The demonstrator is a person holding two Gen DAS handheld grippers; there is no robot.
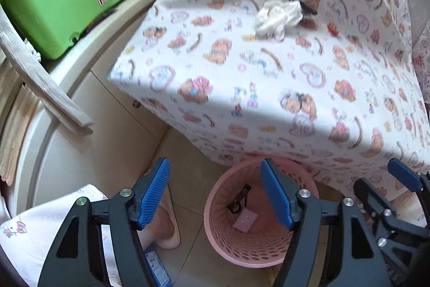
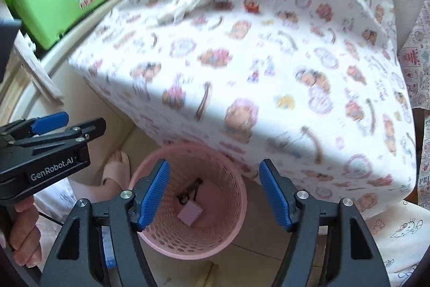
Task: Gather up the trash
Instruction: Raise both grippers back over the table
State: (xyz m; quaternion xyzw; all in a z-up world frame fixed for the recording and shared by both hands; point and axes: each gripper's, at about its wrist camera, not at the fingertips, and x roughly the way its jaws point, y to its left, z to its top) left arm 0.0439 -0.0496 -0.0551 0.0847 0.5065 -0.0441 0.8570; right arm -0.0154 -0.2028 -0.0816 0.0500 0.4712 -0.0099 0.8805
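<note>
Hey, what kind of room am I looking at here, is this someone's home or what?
Most likely a lived-in home, perhaps a bedroom or utility corner. A table draped in a cartoon-print cloth holds crumpled tissue, a pink mesh wastebasket sits on the tiled floor, and a green plastic storage bin stands behind.

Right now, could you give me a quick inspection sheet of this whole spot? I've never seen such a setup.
Surface: table under a cartoon-print cloth, part sunlit.
Job's things: crumpled white tissue, a black item and a small red item on the cloth; pink basket on the floor holding a black piece and a pink square.
Clutter: green box with daisy logo.
Grippers: left gripper open, empty; right gripper open, empty, above the basket.
Cables: nothing seen.
Surroundings: tiled floor, cream cabinet, slippered foot.
</note>
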